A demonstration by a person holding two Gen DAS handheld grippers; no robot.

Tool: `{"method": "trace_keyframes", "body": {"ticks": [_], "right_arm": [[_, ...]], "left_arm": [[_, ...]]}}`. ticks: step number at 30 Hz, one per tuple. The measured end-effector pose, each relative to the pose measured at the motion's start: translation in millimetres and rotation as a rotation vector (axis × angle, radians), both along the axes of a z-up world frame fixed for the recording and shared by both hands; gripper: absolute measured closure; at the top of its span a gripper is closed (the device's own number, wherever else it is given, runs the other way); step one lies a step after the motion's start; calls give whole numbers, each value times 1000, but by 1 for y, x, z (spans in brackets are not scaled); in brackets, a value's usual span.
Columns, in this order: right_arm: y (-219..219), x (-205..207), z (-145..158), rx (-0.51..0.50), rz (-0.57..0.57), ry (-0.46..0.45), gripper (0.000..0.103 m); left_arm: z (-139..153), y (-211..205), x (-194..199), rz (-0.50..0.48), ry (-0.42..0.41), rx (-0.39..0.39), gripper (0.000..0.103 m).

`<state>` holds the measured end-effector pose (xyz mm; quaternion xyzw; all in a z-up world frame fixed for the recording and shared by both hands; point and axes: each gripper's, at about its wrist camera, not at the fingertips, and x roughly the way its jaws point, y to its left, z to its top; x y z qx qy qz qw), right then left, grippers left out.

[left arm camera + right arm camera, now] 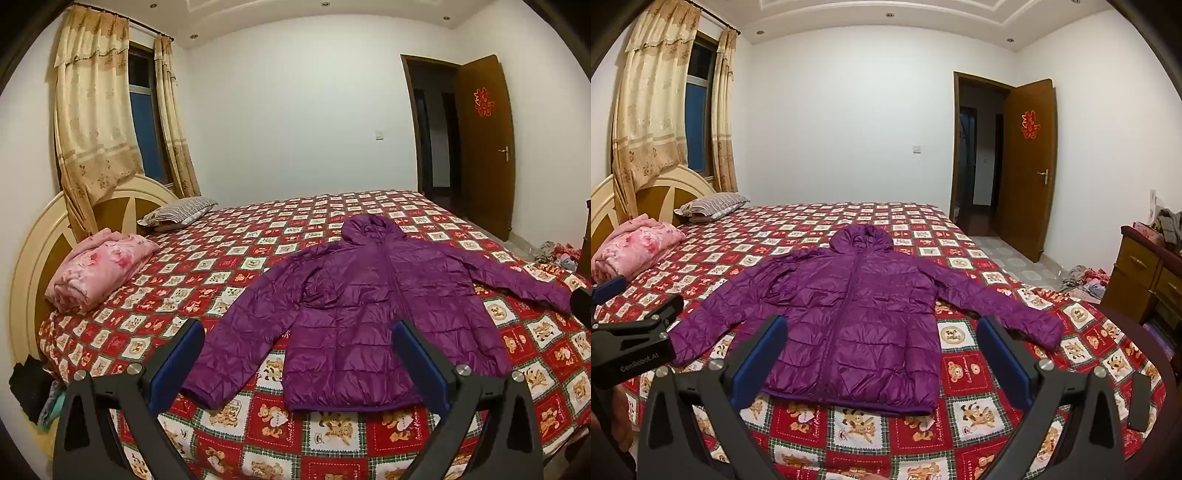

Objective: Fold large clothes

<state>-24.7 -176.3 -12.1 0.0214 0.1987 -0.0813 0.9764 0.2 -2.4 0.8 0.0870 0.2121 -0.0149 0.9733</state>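
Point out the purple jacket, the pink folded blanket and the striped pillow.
purple jacket [857, 317], right wrist view, chest by the zipper.
pink folded blanket [99, 269], left wrist view, top face.
striped pillow [177, 212], left wrist view, middle.

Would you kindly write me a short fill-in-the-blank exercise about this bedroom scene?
1. The jacket spread flat on the bed is ____ in colour.
2. The jacket's hood lies at the end ____ from the cameras.
3. Both the left tool and the right tool have their jaws ____.
4. The brown door stands ____.

Answers: purple; farthest; open; open
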Motion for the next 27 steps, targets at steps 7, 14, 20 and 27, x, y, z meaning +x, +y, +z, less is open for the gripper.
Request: {"method": "trace_keyframes", "body": {"ticks": [7, 14, 20, 27], "right_arm": [[1, 1, -1, -9, -1, -4, 0], [1, 2, -2, -3, 4, 0, 0], [2, 2, -2, -4, 4, 1, 0], [2, 4, -7, -3, 5, 5, 0]], "left_arm": [[0, 6, -1, -8, -6, -37, 1], [-1, 9, -3, -11, -15, -36, 1], [-1, 8, -3, -8, -18, -33, 1], [0, 9, -4, -9, -21, -31, 1]]}}
